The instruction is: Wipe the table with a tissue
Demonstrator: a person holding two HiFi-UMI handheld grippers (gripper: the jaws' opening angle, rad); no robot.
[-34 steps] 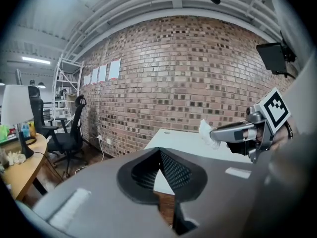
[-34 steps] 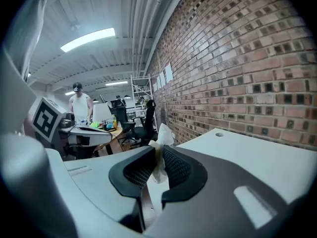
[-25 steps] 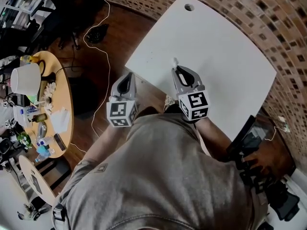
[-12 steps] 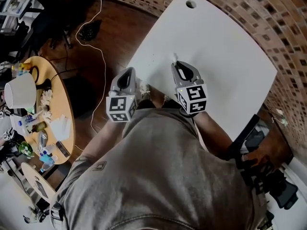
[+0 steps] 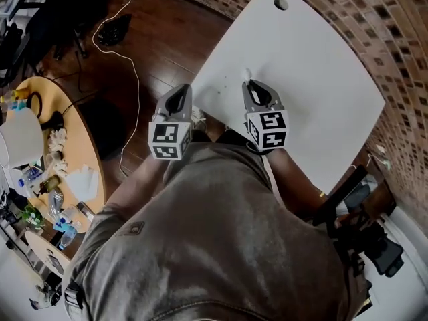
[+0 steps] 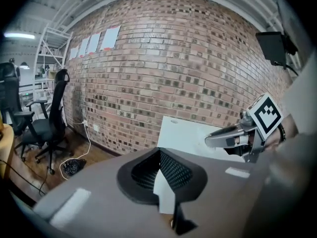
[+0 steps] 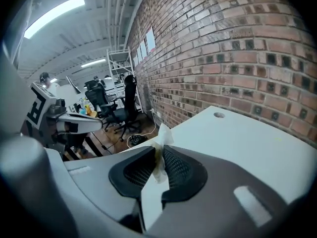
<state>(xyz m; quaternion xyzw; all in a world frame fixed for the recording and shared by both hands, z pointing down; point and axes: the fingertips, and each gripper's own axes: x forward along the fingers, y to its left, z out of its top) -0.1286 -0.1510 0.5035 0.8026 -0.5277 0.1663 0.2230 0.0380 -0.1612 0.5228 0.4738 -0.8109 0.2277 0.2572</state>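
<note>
The tissue [image 7: 162, 135] is hidden, seemingly for the most part, between the jaws of the right gripper [image 7: 158, 153]. The near edge of the table [image 5: 314, 72] is covered by the person's torso [image 5: 221, 246].

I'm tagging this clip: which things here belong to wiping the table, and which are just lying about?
For the job: tissue, right gripper shut on it, white table.
Lying about: left gripper, shut and empty; cable on the floor; cluttered round table; office chair.
</note>
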